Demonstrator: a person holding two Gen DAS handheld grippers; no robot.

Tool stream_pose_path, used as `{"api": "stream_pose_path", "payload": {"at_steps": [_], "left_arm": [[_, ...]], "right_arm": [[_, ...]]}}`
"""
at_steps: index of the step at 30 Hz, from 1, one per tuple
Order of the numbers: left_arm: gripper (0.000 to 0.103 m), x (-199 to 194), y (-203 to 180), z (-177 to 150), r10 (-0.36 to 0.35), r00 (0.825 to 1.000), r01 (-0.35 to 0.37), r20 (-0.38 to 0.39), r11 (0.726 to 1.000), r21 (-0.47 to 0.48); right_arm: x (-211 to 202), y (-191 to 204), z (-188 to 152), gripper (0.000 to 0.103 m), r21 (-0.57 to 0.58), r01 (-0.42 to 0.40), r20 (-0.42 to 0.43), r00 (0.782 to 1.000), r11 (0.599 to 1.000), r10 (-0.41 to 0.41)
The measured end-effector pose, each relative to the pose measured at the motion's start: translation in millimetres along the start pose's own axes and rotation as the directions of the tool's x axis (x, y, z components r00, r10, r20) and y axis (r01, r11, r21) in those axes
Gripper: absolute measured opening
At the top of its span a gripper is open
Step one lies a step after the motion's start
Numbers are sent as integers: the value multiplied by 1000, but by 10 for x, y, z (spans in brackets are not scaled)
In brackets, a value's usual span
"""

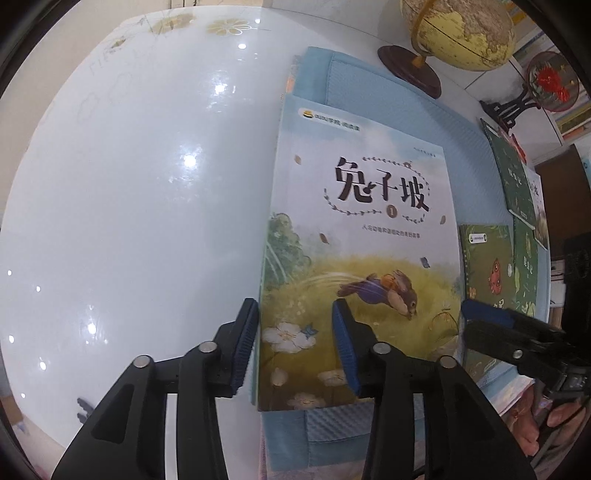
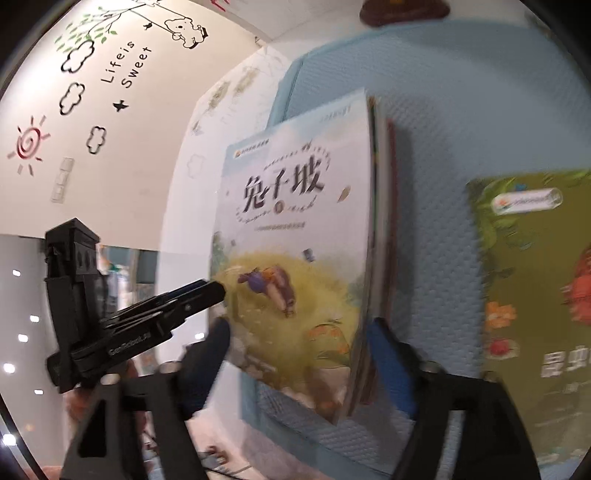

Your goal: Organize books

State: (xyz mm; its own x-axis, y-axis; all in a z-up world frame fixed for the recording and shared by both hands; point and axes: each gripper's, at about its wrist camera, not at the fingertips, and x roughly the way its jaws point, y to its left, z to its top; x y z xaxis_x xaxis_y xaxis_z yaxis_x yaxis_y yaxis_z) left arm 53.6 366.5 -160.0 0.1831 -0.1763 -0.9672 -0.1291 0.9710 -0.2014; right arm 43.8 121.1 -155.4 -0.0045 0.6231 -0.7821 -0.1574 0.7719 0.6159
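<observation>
Open tabletop (image 1: 129, 184) is left beside the book (image 1: 362, 240); its far side is blocked by a globe (image 1: 461, 33) and green books (image 1: 487, 266).

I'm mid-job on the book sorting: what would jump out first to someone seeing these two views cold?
The rabbit-cover book dominates both views, topping a stack on the light blue mat. The left gripper straddles its near left edge, jaws apart; the right gripper brackets its near end, jaws wide. A yellow globe stands at the far right, green books lying right of the stack.
</observation>
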Motion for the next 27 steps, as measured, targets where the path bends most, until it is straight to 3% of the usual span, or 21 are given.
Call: {"api": "stream_pose_path", "payload": {"at_steps": [3,9,14,18,27], "left_arm": [[47,-34,-74,-31,18,1000,-18,16,1000,3],[48,-114,-367,-72,9,999,-10,38,1000,24],[51,-171,-821,-117,-46,997,44,60,998,46],[52,-47,-1298,-168,-90,996,86,30,992,96],[52,376,-2063,-377,-62,996,74,-66,980,186]], "right_arm": [[-148,-66,-18,79,0,-11,10,1000,1000,11],[-506,-461,-71,79,81,3,68,998,997,-9],[-933,-853,-150,79,126,66,128,988,990,-82],[-1243,-1224,-232,79,152,151,149,974,977,-173],[-1523,-1924,-446,79,228,159,116,975,960,-189]]}}
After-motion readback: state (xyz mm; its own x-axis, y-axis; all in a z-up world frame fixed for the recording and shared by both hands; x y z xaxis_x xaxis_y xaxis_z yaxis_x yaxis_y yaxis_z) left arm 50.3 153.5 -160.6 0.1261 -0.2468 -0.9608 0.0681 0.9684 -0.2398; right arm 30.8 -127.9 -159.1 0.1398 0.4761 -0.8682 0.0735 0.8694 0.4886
